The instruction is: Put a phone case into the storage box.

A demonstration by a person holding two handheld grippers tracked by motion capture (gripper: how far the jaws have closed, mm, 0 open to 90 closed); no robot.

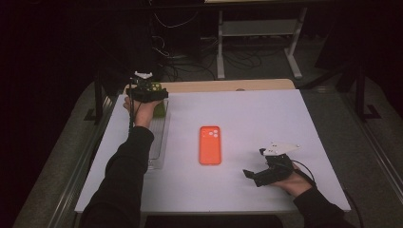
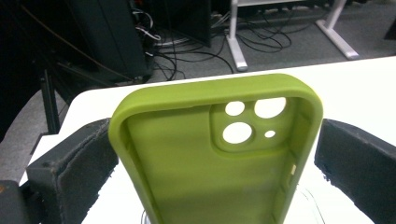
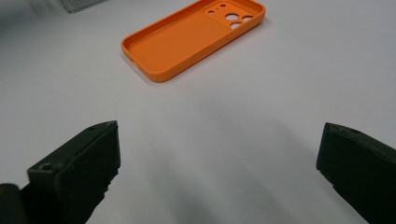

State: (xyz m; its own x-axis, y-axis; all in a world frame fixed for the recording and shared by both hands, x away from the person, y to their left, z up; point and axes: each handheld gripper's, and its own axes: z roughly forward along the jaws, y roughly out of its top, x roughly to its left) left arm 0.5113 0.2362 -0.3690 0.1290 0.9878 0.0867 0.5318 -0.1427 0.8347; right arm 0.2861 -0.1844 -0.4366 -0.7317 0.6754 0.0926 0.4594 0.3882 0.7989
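An olive-green phone case [image 2: 201, 158] stands tilted up between the jaws of my left gripper [image 2: 212, 137], its hollow side and camera cut-outs facing the camera. The jaws stand wide at its two edges, and I see no pinch on it. In the high view the left gripper [image 1: 151, 91] is at the table's far left, over the far end of a clear tray [image 1: 157, 147], with the green case [image 1: 161, 109] under it. An orange phone case [image 1: 210, 145] lies flat mid-table, hollow side up [image 3: 187, 39]. My right gripper [image 1: 255, 163] rests near the front right, open and empty [image 3: 219, 140].
White sheet [image 1: 266, 118] covers the table, with a wooden strip [image 1: 228, 85] along the back edge. The clear tray runs along the left side. Beyond the table are desk legs and cables [image 1: 256, 52] on a dark floor.
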